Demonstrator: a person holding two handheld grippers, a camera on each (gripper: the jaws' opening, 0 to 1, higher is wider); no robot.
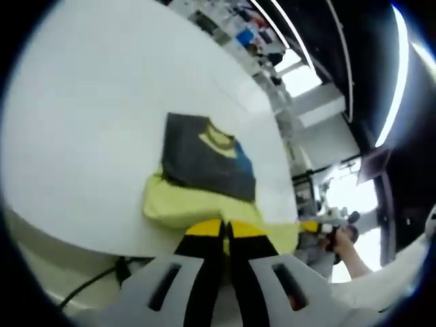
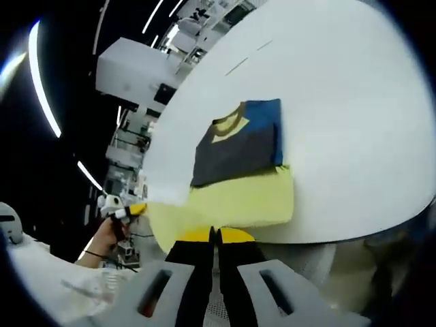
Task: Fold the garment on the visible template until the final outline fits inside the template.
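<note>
A folded garment [image 1: 204, 160] [image 2: 238, 143], dark grey with a yellow collar and a blue patch, lies on the white table [image 1: 88, 122] [image 2: 347, 102]. Under it a pale yellow sheet [image 1: 191, 204] [image 2: 238, 201], seemingly the template, sticks out toward the table's near edge. My left gripper [image 1: 225, 230] hovers at that near edge with its yellow-tipped jaws together and nothing visible between them. The right gripper [image 2: 215, 236] stands the same way, jaws together. Each gripper also appears small in the other view, held in a hand: the right one [image 1: 320, 227] and the left one [image 2: 122, 210].
The round white table's rim [image 1: 82, 242] [image 2: 354, 228] curves just in front of the grippers. A dark cable [image 1: 88, 283] hangs below it. Shelving and equipment [image 1: 238, 27] [image 2: 136, 68] stand beyond the far side under ceiling light strips.
</note>
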